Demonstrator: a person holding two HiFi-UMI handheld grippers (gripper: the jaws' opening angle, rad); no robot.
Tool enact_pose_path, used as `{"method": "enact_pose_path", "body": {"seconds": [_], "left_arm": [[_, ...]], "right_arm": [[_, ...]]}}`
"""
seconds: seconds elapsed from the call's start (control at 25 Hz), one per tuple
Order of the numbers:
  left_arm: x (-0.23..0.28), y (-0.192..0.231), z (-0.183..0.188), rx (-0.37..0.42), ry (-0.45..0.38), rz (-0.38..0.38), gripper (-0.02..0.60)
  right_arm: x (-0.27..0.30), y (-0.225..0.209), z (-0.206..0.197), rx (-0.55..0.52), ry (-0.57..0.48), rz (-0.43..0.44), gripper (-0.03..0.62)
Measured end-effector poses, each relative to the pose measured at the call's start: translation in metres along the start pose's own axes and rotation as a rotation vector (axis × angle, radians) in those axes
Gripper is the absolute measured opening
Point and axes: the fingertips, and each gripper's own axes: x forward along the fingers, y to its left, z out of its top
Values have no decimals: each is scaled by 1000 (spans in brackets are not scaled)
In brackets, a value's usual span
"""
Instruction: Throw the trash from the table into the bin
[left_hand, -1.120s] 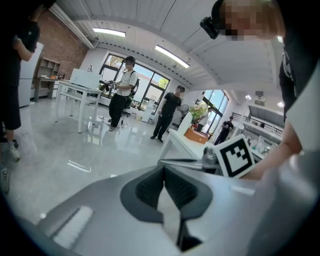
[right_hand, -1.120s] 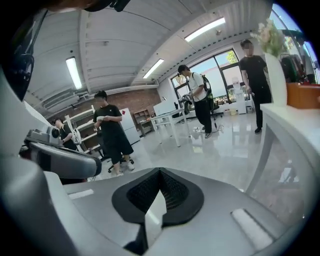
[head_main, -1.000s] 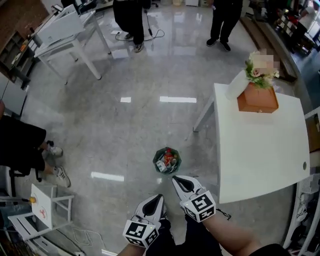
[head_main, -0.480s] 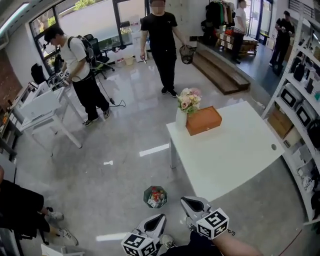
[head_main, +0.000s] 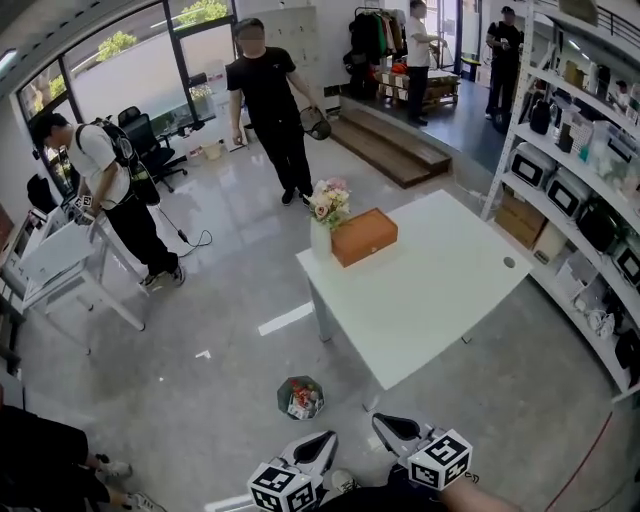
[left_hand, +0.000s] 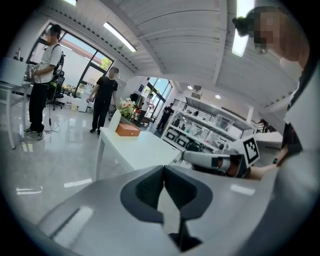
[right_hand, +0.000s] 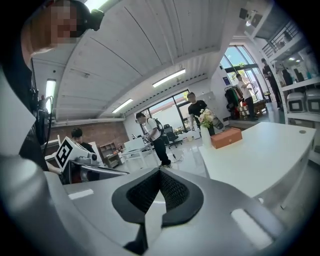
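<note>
With left gripper (head_main: 318, 442) and right gripper (head_main: 386, 425) closed and empty at lower centre, best check the white rectangular table (head_main: 430, 290) at centre right for missed trash

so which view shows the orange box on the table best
The head view: it shows the whole orange box from above, beside the flower vase on the white table. The right gripper view shows it smaller and side-on. The left gripper view shows it small and far off.
</note>
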Motion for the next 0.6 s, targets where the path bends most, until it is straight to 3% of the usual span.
{"method": "enact_pose_path", "body": {"seconds": [0.36, 0.6], "left_arm": [[5, -28, -16, -4, 32, -58, 6], [2, -34, -13, 34, 28, -57, 6]], "right_arm": [[-32, 19, -18, -12, 36, 8, -4], [-38, 21, -18, 22, 21, 17, -3]]}}
